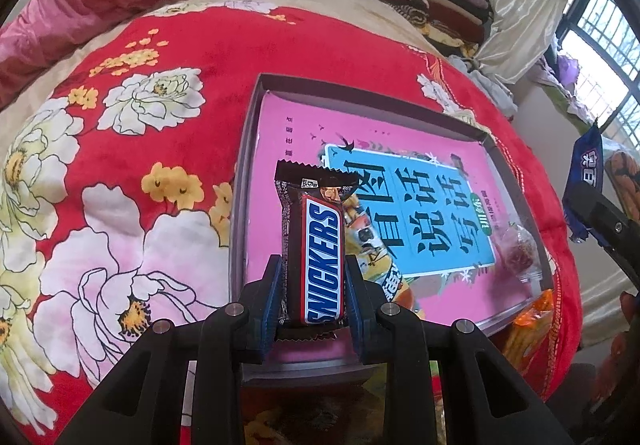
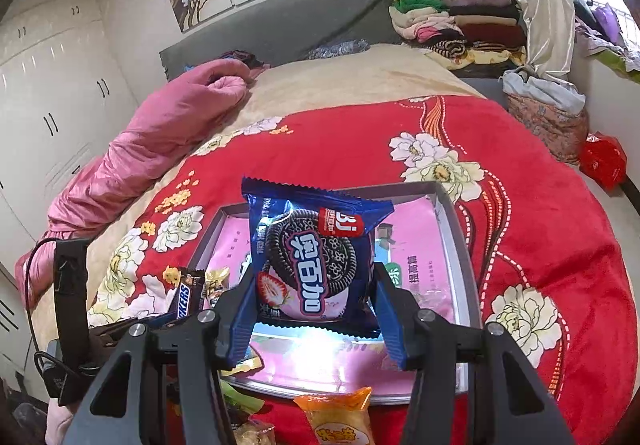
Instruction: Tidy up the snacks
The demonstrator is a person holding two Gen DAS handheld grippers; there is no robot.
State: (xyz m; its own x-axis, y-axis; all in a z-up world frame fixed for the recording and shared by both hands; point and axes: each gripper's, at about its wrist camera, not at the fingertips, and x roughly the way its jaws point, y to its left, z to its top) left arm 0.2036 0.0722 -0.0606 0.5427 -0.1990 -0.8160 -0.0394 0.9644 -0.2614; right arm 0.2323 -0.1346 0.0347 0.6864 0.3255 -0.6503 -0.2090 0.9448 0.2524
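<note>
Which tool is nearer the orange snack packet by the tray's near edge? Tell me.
Right. The right tool, holding the cookie pack, hangs directly above the orange packet; the left tool, holding the chocolate bar, is off to its side.

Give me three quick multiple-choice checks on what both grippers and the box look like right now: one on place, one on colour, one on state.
1. Where does the shallow box sit?
A. on the red floral blanket
B. on a wooden desk
C. on the floor

2. What colour is the wrapper of the cookie pack in the right gripper?
A. green
B. blue
C. yellow

3. What is the left gripper doing?
A. hanging open and empty
B. clamped on the Snickers bar
C. pressing on the pink quilt

Answers: 1 A, the red floral blanket shows around the box's sides; 2 B, the pack is blue with a dark sandwich cookie printed on it; 3 B, both fingers press the bar's sides and it stands up between them.
</note>
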